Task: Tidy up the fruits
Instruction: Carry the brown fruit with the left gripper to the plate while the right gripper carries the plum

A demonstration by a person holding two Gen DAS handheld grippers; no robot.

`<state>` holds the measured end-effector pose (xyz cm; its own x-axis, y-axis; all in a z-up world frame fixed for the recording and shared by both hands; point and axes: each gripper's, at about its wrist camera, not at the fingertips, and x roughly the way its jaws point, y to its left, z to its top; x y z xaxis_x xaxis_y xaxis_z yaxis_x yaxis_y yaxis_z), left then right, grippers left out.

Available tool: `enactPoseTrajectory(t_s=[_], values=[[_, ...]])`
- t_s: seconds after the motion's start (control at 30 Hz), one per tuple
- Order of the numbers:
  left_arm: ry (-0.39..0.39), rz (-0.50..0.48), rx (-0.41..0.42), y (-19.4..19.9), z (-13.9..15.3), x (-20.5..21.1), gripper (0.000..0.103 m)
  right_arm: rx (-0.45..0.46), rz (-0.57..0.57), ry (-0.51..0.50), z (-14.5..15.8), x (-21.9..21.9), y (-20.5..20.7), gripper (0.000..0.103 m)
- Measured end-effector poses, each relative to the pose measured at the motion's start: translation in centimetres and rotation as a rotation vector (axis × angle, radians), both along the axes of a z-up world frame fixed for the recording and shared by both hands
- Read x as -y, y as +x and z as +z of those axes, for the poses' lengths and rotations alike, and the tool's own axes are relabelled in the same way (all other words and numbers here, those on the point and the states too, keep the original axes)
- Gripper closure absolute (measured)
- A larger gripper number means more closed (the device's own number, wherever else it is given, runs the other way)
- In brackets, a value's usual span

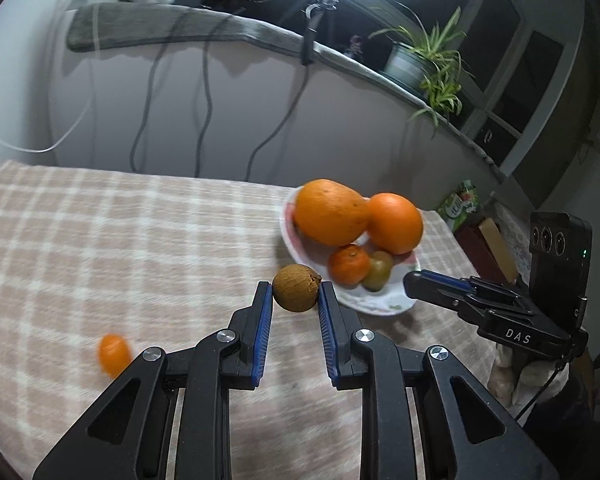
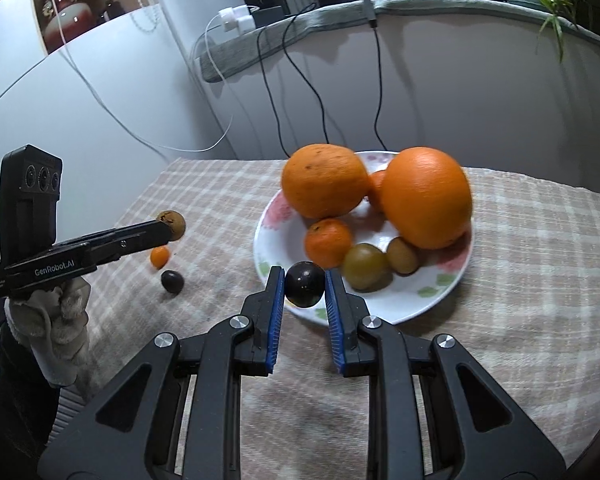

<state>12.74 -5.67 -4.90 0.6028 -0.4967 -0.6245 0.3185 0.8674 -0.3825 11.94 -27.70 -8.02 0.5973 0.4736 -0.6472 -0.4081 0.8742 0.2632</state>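
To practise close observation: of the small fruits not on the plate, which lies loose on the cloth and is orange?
The small orange fruit beside the dark fruit. It alone is orange; the others are brown or dark.

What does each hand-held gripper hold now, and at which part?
Left hand-held gripper: small round brown fruit, pinched at its sides. Right hand-held gripper: small round dark purple fruit, also at its sides.

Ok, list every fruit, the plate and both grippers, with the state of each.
Left gripper: shut on brown fruit, off the cloth.
Right gripper: shut on dark fruit, at the plate's near rim.
Plate: holding two big oranges, a mandarin and smaller fruits.
Small orange fruit: loose on the cloth.
Second dark fruit: loose on the cloth.
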Motion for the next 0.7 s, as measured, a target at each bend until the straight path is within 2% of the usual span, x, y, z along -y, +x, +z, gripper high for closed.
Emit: enactPoseTrajectory(t_s=[0.23, 0.7], values=[[0.026, -0.042, -0.009, 0.9, -0.5, 2.9, 0.081, 0.02, -0.037, -0.013, -0.1, 0.8, 1.1, 0.082], [0.069, -0.065, -0.028, 2.1, -1.4, 5.6, 0.081, 0.089, -0.034, -0.146, 0.0, -1.0, 3.8, 0.082]])
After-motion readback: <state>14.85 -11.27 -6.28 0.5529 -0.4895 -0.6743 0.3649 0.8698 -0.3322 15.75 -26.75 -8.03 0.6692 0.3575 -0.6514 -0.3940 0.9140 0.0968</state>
